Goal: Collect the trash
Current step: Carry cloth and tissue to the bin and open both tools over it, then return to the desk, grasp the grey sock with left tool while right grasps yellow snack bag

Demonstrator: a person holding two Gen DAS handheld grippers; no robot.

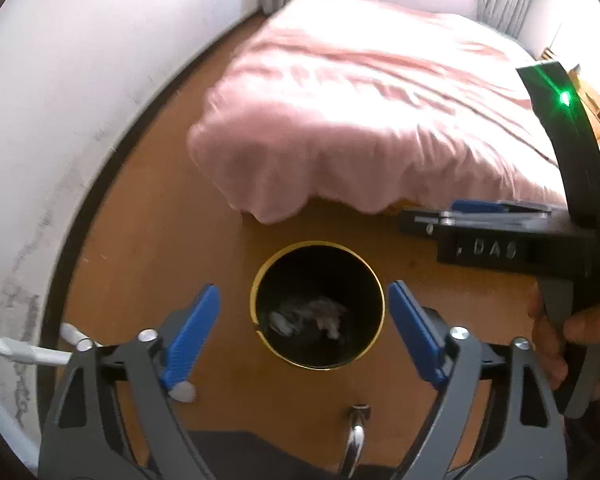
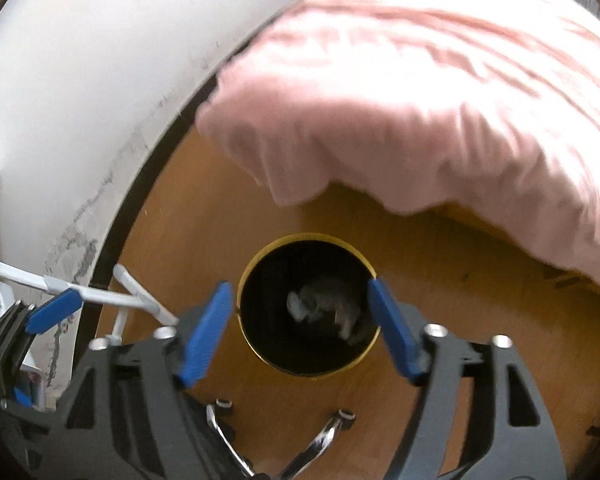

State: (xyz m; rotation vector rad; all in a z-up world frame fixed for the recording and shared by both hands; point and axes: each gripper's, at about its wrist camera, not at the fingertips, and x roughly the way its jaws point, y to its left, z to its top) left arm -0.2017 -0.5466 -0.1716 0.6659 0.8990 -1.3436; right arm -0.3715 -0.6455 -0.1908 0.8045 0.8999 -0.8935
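Both grippers, left (image 1: 304, 340) and right (image 2: 300, 330), hang wide open and empty above the floor bin (image 1: 318, 304), where crumpled paper (image 1: 308, 318) lies; fetching more trash seems next.

The bin (image 2: 309, 364) is standing open-mouthed on bare floor (image 2: 440, 264), crumpled paper (image 2: 324, 306) lying deep inside; the pink bedspread (image 2: 420, 120) is overhanging just behind, the wall (image 2: 80, 100) crowding the left.

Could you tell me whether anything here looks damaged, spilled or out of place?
The wall has grey scuffs and cracked-looking marks low down near the floor. Nothing looks spilled: the crumpled trash lies inside the bin, which stands upright. Both grippers are open and empty.
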